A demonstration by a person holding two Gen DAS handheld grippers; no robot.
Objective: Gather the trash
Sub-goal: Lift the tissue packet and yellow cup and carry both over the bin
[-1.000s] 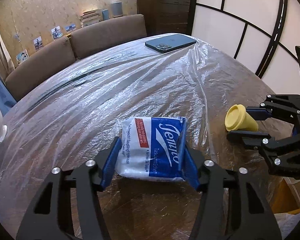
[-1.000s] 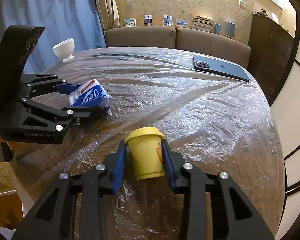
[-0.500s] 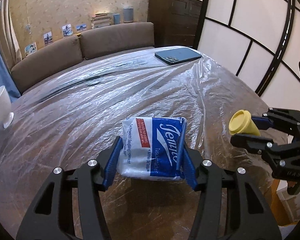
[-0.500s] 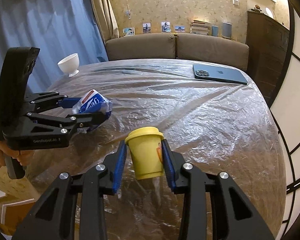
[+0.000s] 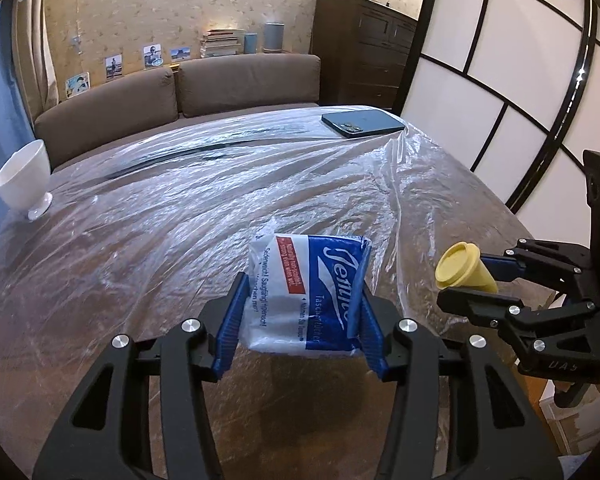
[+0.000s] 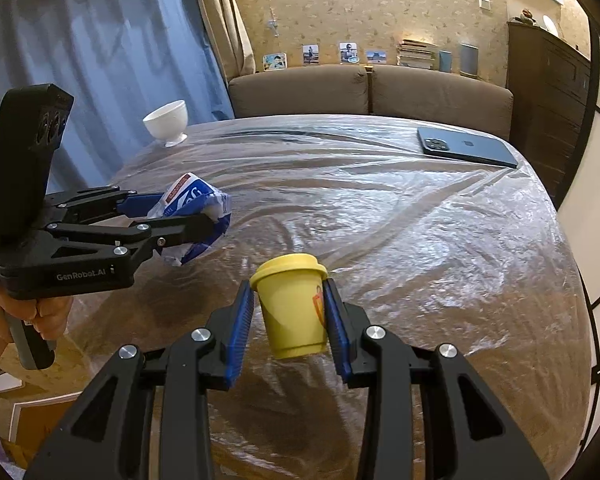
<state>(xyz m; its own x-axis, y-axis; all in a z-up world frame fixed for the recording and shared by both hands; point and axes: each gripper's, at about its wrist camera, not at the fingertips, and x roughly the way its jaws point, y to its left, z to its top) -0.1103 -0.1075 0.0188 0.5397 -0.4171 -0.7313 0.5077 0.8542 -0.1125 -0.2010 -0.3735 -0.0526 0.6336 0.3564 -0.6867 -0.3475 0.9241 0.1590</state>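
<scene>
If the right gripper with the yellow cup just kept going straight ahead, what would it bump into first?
Probably nothing close. The right gripper holds the yellow cup above the table; straight ahead looks free until the brown sofa, though depth is unclear.

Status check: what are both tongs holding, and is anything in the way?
Left tongs shut on tissue pack. Right tongs shut on yellow cup. Both held above the table. Nothing blocking.

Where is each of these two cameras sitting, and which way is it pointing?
Left wrist: sits on the left gripper, looking along its fingers at the tissue pack and the table; the right gripper shows at right.
Right wrist: sits on the right gripper, looking at the yellow cup; the person's hand shows.
Both share the white bowl, phone and sofa.
</scene>
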